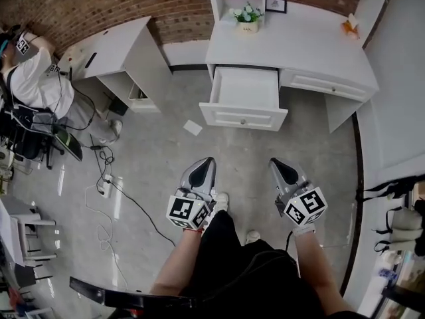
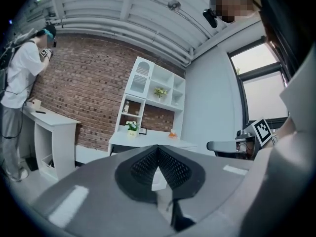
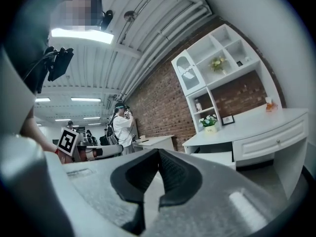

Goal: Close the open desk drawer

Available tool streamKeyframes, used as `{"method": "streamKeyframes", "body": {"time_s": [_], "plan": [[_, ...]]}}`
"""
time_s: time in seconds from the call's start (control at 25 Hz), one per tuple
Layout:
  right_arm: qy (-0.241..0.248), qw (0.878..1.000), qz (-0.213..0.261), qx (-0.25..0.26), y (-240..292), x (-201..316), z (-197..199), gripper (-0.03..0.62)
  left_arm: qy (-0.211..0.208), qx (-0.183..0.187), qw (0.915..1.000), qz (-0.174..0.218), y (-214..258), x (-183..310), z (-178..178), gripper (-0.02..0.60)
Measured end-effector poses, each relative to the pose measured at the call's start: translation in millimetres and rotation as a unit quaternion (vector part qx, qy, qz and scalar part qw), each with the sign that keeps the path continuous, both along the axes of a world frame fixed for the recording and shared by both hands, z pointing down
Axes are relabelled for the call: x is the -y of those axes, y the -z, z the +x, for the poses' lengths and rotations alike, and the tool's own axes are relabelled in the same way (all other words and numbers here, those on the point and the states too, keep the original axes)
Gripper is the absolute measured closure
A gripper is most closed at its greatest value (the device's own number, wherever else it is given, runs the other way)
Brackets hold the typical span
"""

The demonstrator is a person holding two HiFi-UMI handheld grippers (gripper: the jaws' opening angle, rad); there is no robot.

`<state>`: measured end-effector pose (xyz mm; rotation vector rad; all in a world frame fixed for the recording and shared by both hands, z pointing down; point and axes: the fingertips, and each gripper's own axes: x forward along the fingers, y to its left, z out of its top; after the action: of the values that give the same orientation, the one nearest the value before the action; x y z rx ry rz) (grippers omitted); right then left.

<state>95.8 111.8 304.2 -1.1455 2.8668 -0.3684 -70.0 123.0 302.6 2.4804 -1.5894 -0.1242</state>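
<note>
Nearest, the left gripper point(image 1: 206, 167) and the right gripper point(image 1: 278, 168) are held side by side above the grey floor point(image 1: 166, 171). Each one's fingers are pressed together at the tips and grip nothing. Beyond them, a scrap of paper point(image 1: 192, 127) lies on the floor, left of the drawer point(image 1: 242, 119). The drawer stands pulled out from the left half of the white counter point(image 1: 305, 48), well apart from both grippers. At the far edge of the counter, a potted flower point(image 1: 248, 18) stands beside a small picture frame point(image 1: 275, 5).
</note>
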Motion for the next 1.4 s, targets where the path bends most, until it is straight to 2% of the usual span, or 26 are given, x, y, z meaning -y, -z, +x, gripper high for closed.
{"method": "streamKeyframes", "body": {"time_s": [0.28, 0.56, 0.84, 1.08, 1.4], "plan": [[-0.029, 0.999, -0.020, -0.007, -13.6, 48.5, -14.9, 0.594, -0.033, 0.001, 0.9994, -0.011, -7.3, 62.6, -13.9, 0.578], [-0.052, 0.998, -0.037, -0.013, -29.7, 83.1, -36.1, 0.594, -0.060, 0.002, 0.9979, -0.024, -21.6, 104.0, -31.7, 0.578], [-0.103, 0.993, -0.051, -0.022, -45.8, 117.6, -49.6, 0.594, -0.117, 0.008, 0.9924, -0.036, -36.0, 143.7, -38.1, 0.578], [-0.130, 0.989, -0.070, -0.026, -68.8, 131.8, -54.1, 0.594, -0.158, 0.005, 0.9863, -0.047, -60.5, 167.8, -28.8, 0.578], [-0.142, 0.985, -0.094, -0.038, -123.2, 154.6, -54.7, 0.594, -0.182, -0.007, 0.9807, -0.072, -111.3, 184.6, -3.7, 0.578]]}}
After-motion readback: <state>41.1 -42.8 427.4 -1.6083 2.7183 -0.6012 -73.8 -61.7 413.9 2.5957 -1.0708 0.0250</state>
